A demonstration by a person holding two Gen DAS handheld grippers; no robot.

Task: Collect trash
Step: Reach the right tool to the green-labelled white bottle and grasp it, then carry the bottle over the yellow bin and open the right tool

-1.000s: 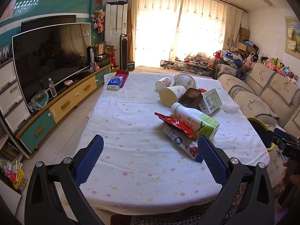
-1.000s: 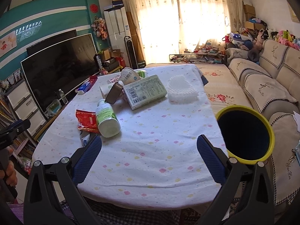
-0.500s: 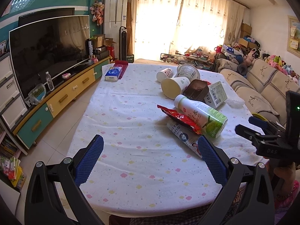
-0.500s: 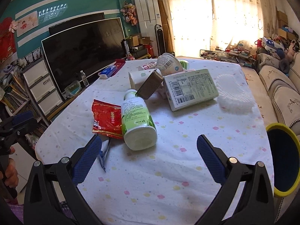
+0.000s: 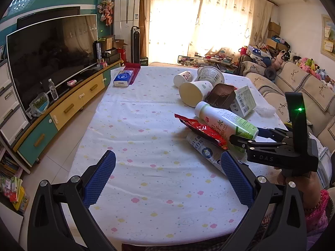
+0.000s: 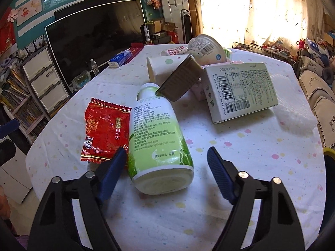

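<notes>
Tabletop (image 5: 146, 138): covered by a white cloth with small coloured dots; trash is gathered on its far right part.
Bottle (image 6: 156, 140): a white and green drink bottle is seen lying on its side, base toward the right wrist camera.
Red wrapper (image 6: 104, 131): lies flat just beside the bottle, touching its left flank.
Brown tray (image 6: 180, 81): is tilted, resting over the bottle's cap end.
White carton (image 6: 240, 92): lies label up, to the right of the tray.
Paper cups (image 5: 194, 92): are tipped over behind the bottle.
Right tool (image 6: 167, 163): its jaws have just been closing; the bottle's base is placed between the blue pads, the left pad at the bottle's side, a gap is visible at the right pad; no grip is seen.
Left tool (image 5: 167, 167): is held wide open above bare cloth; nothing is held.
</notes>
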